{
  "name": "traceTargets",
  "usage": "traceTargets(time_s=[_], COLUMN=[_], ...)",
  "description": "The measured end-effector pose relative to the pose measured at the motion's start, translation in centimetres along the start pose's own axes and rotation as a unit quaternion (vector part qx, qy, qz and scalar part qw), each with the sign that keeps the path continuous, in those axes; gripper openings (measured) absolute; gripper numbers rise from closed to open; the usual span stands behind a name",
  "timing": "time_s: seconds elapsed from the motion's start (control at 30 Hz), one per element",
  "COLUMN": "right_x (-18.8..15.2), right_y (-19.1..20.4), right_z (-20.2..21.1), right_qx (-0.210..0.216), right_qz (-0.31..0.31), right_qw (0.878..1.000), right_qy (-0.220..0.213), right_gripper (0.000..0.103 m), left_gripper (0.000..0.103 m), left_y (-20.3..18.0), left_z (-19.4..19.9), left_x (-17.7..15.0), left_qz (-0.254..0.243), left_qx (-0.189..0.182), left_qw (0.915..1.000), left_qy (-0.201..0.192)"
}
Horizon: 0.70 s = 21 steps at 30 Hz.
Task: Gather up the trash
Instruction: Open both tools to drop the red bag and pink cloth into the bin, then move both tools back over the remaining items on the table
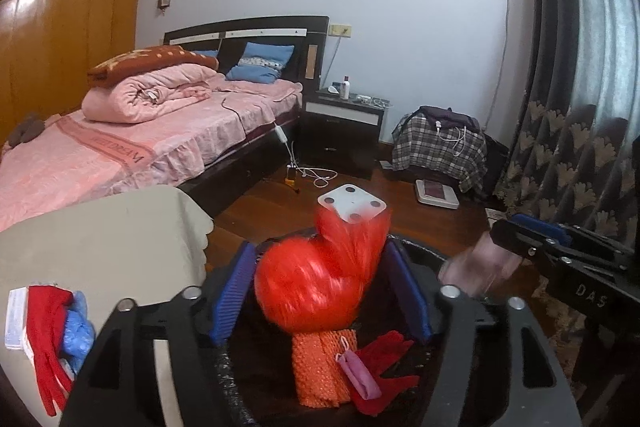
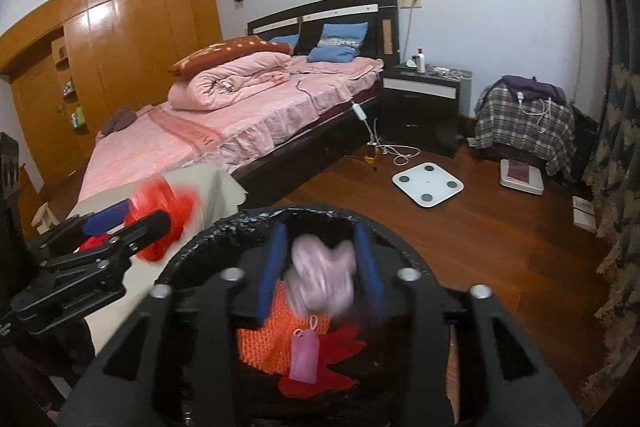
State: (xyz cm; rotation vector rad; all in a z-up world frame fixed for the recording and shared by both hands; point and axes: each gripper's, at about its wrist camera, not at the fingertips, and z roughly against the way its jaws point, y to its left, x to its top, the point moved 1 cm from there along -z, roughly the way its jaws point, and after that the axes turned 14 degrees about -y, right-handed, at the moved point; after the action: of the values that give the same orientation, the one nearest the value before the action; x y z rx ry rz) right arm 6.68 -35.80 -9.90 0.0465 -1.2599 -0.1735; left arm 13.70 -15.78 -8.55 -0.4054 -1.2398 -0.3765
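A: Over the black round bin (image 1: 240, 379), both grippers sit side by side. Left gripper (image 1: 320, 291) jaws spread, blurred red mesh bundle (image 1: 316, 283) between the blue pads, apparently loose. Right gripper (image 2: 320, 279) jaws parted too, crumpled pale pink wad (image 2: 322, 283) between them, pads not pressing.

B: Where's the drop target?

A: Directly below each claw. Bin mouth is under both loads; red bundle's long axis runs up and away from the left claw.

B: Counts?

A: In the bin: one orange mesh sleeve (image 2: 264, 343), one small pink pouch (image 2: 304, 357), one red glove (image 2: 332, 367). On the beige tabletop's near-left edge (image 1: 120, 227): one red glove (image 1: 48, 331), one blue plastic piece (image 1: 80, 327). Left hand is nearer.
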Motion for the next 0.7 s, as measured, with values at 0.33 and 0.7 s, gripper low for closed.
traceTargets(time_s=[0.33,0.7], right_x=[0.2,-0.6], right_y=[0.3,6.5], right_z=[0.6,-0.3], right_qx=[-0.018,0.036], right_qz=[-0.006,0.01], right_qw=[1.0,0.999], right_qy=[-0.018,0.006], right_gripper=[0.097,0.097], left_gripper=[0.094,0.097], left_y=[3.3,10.6], left_z=[1.9,7.6], left_x=[0.1,-1.1], left_qz=[0.006,0.015], left_qx=[0.054,0.159], left_qw=[0.9985,0.9871], left_qy=[-0.004,-0.01])
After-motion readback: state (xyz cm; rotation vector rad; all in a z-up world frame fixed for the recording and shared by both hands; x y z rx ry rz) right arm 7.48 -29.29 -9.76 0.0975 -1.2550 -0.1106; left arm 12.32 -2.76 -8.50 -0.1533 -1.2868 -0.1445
